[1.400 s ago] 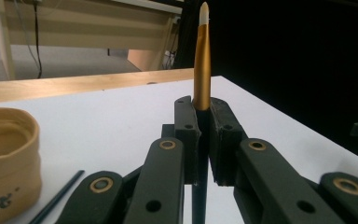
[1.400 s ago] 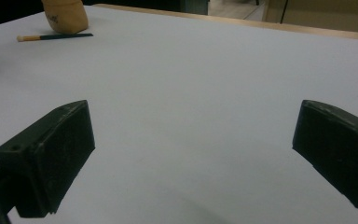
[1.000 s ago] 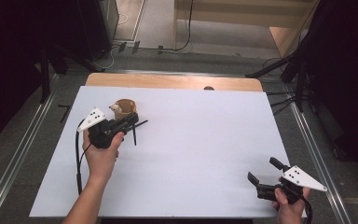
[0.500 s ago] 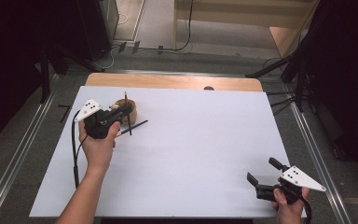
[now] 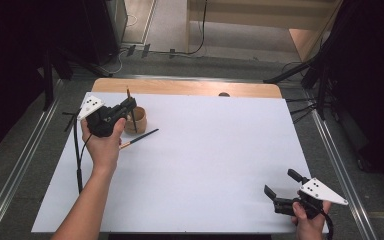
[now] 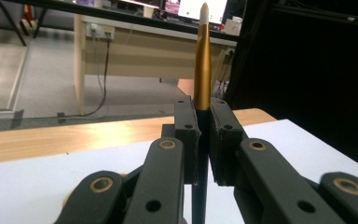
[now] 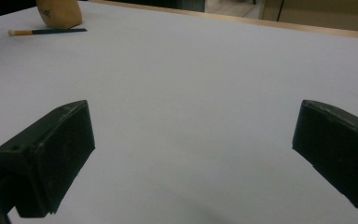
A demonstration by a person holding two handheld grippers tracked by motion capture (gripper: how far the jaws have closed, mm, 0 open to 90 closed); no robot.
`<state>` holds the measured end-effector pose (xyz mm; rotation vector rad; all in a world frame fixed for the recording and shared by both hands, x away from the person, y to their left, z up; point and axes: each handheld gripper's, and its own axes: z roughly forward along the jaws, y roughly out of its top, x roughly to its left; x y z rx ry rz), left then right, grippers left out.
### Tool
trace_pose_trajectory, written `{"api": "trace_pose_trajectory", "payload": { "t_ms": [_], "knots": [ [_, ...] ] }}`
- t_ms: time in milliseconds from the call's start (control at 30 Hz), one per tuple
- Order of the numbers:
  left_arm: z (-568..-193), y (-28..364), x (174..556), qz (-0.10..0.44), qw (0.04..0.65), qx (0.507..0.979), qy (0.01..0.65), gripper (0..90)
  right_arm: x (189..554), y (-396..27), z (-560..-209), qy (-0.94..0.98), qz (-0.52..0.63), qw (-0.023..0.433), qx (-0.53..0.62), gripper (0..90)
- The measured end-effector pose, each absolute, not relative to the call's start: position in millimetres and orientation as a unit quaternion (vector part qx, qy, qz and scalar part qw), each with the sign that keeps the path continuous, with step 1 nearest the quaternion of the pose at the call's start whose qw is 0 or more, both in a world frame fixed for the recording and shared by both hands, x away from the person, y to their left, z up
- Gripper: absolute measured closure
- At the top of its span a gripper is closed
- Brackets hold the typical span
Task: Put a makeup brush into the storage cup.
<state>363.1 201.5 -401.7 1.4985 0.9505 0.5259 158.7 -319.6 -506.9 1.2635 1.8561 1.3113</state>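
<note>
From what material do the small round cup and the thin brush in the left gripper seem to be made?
The small round tan cup looks like wood or bamboo: matte, warm brown walls. The thin brush clamped upright in the left gripper has a shiny gold sleeve, probably metal, a dark handle, perhaps painted wood, and a pale tip.

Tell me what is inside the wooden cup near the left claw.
In the high view the wooden cup shows nothing inside, though the left claw covers part of its mouth. That claw holds one brush upright beside it; another brush lies on the table.
</note>
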Motion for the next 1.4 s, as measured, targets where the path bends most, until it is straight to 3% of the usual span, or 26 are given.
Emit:
{"api": "trace_pose_trajectory", "payload": {
  "t_ms": [900,1400],
  "knots": [
    [-409,208,401,0.288,0.614,0.593,0.434,84.1,159,-320,-509,0.687,0.486,0.263,0.472,0.0],
    [-428,194,413,0.296,0.58,0.615,0.445,83.9,161,-320,-510,0.689,0.484,0.263,0.472,0.0]
  ]
}}
